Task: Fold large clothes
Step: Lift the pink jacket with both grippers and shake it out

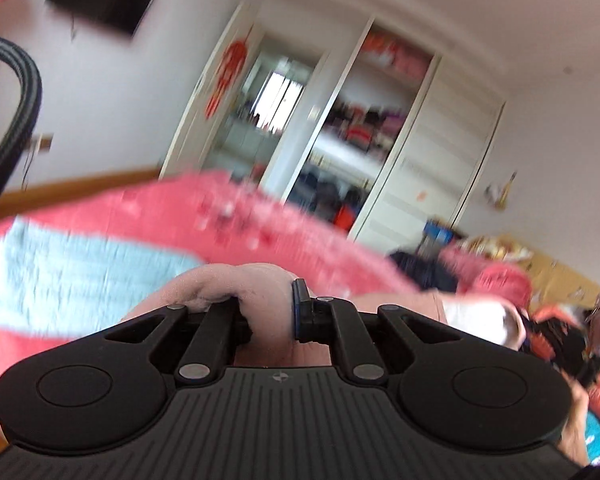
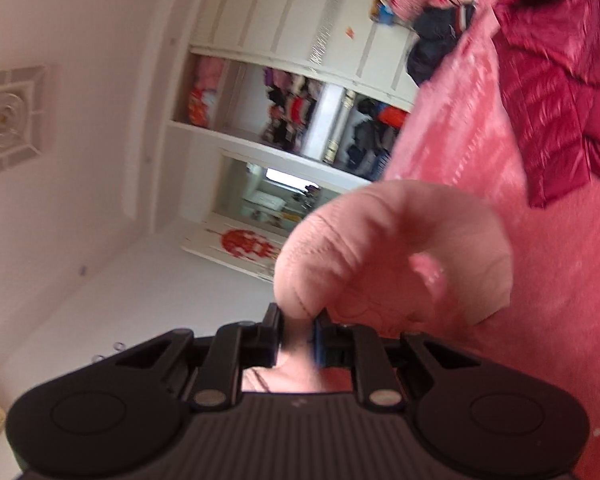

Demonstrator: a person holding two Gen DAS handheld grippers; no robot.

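A pale pink fleece garment (image 1: 236, 284) is bunched between the jaws of my left gripper (image 1: 270, 320), which is shut on it. The same pale pink garment (image 2: 396, 248) bulges out of my right gripper (image 2: 298, 340), which is also shut on a fold of it. Both views are tilted and blurred. The garment hangs between the two grippers above a bed with a coral pink blanket (image 2: 480, 140). Most of the garment is hidden behind the gripper bodies.
A light blue towel (image 1: 72, 276) lies on the blanket at left. A dark red quilted jacket (image 2: 560, 80) and dark clothes (image 2: 436, 48) lie on the bed. An open white wardrobe (image 1: 364, 128) stands behind. A black cable (image 1: 16, 108) loops at far left.
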